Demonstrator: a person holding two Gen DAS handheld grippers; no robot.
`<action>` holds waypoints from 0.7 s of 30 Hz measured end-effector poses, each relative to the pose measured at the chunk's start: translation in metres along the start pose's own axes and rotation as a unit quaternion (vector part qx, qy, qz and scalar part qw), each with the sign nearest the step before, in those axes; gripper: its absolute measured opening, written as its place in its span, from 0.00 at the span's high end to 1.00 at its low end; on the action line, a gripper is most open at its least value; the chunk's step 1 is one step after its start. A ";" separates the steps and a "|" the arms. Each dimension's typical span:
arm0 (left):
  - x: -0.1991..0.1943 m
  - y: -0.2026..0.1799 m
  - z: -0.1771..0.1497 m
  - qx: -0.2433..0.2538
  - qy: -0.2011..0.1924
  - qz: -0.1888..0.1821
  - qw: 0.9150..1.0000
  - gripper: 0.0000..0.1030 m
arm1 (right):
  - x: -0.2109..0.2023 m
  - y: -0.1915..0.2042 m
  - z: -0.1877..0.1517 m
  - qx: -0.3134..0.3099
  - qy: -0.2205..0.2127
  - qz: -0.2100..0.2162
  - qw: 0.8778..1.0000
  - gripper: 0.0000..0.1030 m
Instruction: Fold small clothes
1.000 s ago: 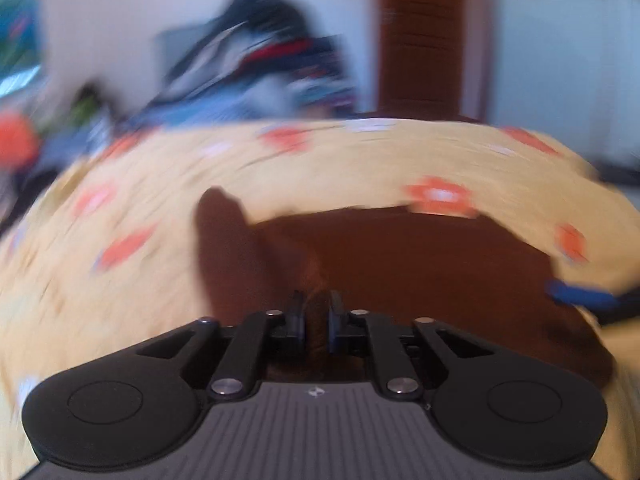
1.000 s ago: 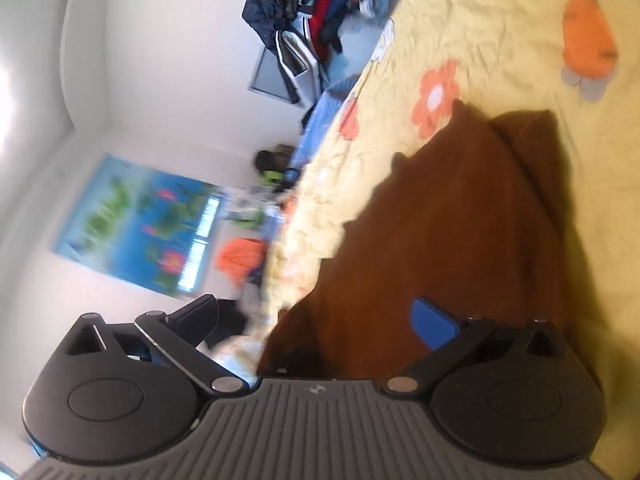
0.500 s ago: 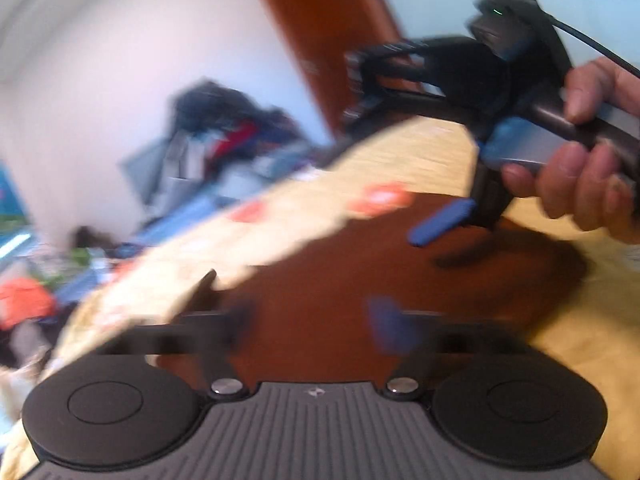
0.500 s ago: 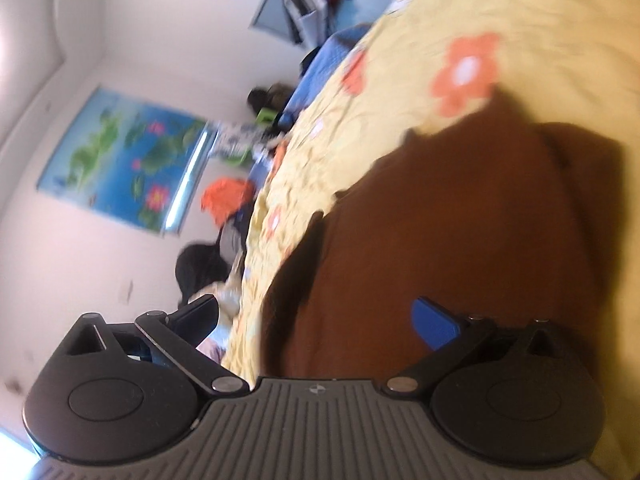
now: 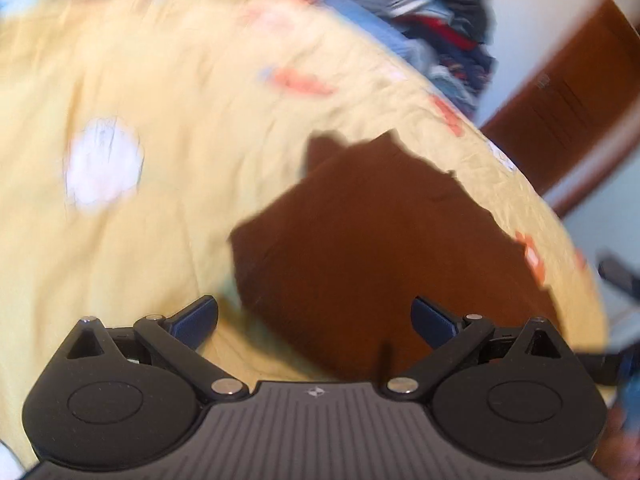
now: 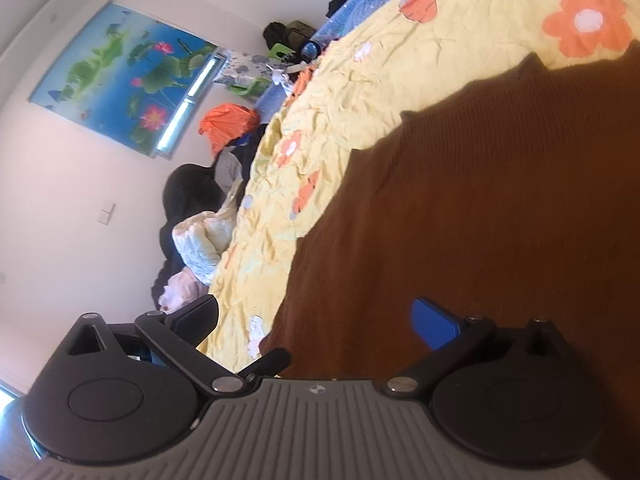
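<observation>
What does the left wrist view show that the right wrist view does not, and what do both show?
Only the left wrist view shows the brown door and the pile of dark clothes.

Only the right wrist view shows the blue flower poster, the orange bag and the white quilt.

Both show the brown garment lying on the yellow flowered sheet, with open fingers in front.
</observation>
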State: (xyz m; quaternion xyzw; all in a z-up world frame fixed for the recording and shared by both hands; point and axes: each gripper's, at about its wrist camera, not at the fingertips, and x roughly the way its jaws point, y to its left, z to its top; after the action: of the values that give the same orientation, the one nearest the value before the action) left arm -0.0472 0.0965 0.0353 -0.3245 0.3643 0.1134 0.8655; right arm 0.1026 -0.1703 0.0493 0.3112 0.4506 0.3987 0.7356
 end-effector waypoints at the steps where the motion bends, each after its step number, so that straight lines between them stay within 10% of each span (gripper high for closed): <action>1: 0.002 0.002 -0.001 -0.009 0.001 -0.016 1.000 0.01 | 0.000 0.001 0.000 0.001 0.000 -0.002 1.000 0.00; 3: 0.009 0.003 -0.002 -0.035 0.023 -0.047 0.998 0.17 | 0.001 0.002 0.001 0.003 0.002 -0.005 1.000 0.00; 6: 0.018 -0.005 -0.007 -0.016 0.031 -0.027 0.999 0.83 | 0.003 0.007 0.003 0.000 0.005 -0.013 1.000 0.00; 12: 0.022 -0.002 0.000 -0.029 0.032 -0.031 0.999 0.82 | 0.009 0.021 0.012 -0.015 0.012 -0.016 1.000 0.00; 15: 0.026 0.007 0.005 -0.070 0.043 -0.062 0.995 0.64 | 0.015 0.029 0.018 -0.022 0.016 -0.016 0.999 0.00; 18: 0.023 0.016 0.005 -0.106 0.039 -0.096 0.989 0.22 | 0.022 0.039 0.020 -0.032 0.024 -0.010 0.999 0.00; 21: 0.021 0.019 0.006 -0.114 0.023 -0.089 0.989 0.22 | 0.026 0.045 0.017 -0.041 0.033 -0.005 0.999 0.00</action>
State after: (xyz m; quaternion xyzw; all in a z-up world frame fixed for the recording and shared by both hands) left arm -0.0372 0.1139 0.0142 -0.4552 0.3383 0.0692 0.8207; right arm 0.1117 -0.1271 0.0821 0.2656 0.4591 0.4234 0.7345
